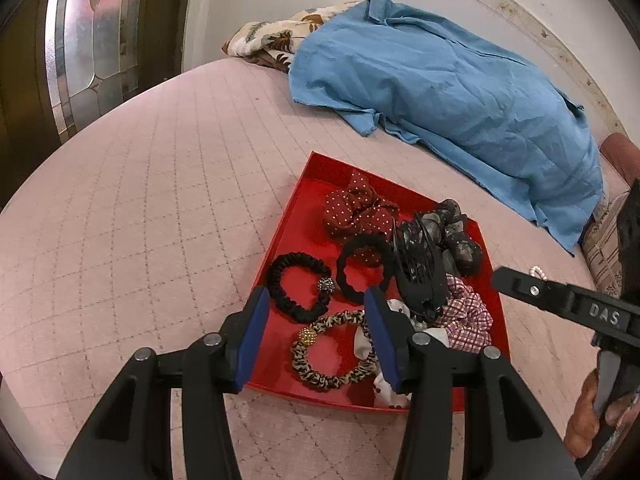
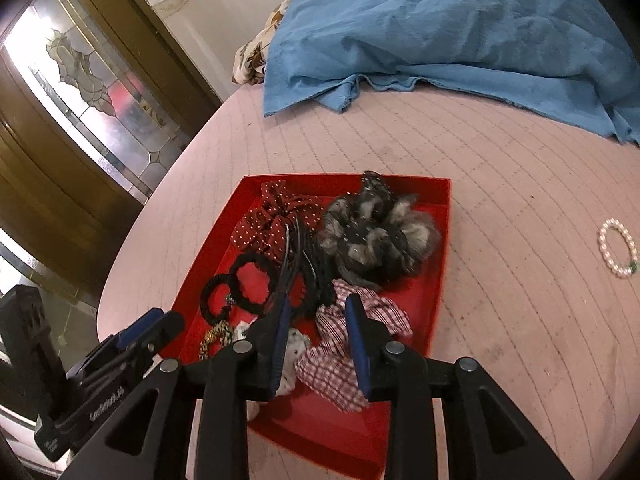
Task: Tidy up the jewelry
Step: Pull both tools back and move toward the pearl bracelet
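My left gripper (image 1: 316, 320) and right gripper (image 2: 316, 332) hover w/ jaws apart, gripping nothing, over the red tray (image 2: 436, 280) of hair ties. "DAS" reads on right gripper's arm; pearl bracelet (image 2: 618, 254) lies at 3 o'clock, outside tray.

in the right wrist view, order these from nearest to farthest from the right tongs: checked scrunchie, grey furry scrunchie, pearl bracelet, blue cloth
1. checked scrunchie: in the red tray, directly between the open right tongs.
2. grey furry scrunchie: at the tray's far end.
3. pearl bracelet: off the tray, far right on the pink bedcover.
4. blue cloth: at the far end.
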### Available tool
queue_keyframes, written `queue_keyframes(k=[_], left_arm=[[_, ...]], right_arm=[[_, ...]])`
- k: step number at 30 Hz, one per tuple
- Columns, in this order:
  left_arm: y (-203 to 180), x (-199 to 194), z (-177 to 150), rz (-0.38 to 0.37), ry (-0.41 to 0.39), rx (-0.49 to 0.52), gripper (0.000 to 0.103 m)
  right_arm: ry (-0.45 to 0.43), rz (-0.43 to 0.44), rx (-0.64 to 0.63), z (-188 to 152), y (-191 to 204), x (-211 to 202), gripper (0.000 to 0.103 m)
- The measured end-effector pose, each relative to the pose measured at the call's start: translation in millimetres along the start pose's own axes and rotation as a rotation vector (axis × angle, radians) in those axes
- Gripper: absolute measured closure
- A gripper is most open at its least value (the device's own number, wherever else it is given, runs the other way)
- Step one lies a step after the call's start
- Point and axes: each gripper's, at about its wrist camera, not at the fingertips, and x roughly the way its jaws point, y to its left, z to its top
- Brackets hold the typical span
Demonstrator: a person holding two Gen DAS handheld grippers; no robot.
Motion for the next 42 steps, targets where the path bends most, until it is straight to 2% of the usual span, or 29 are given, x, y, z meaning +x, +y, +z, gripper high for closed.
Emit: queue_keyframes(k=[12, 14, 18, 24, 32, 35, 42], left_arm=[[-6, 2, -2, 0.061, -0.007, 0.026, 0.05], [-7, 0, -2, 0.062, -0.015, 0.03, 0.044], [-10, -3, -4, 0.076, -0.032, 0.041, 0.041], [-13, -5, -6, 0.099, -0.041, 0.056, 0.041], [-35, -28, -20, 0.122, -0.149, 0.13, 0.04], [-48, -32, -25, 0.126, -0.125, 0.176, 0.04], [-94, -56, -35, 0.07, -0.098, 0.282, 0.04]], right_arm=[[-0.008, -0.016, 0.005, -24, -18, -22, 0.071], [-0.012, -0.016, 0.014, -27, -23, -28, 0.069], [-0.023, -0.041, 0.01, -35, -37, -42, 0.065], [-0.039, -0.125, 0.028, -51, -79, -71, 0.064], [-0.077, -0.224, 0.136, -79, -153, -116, 0.064], [-0.095, -0.256, 0.168, -88, -175, -135, 0.064], [-0.145, -0.312, 0.22, -101, -219, -166, 0.064]])
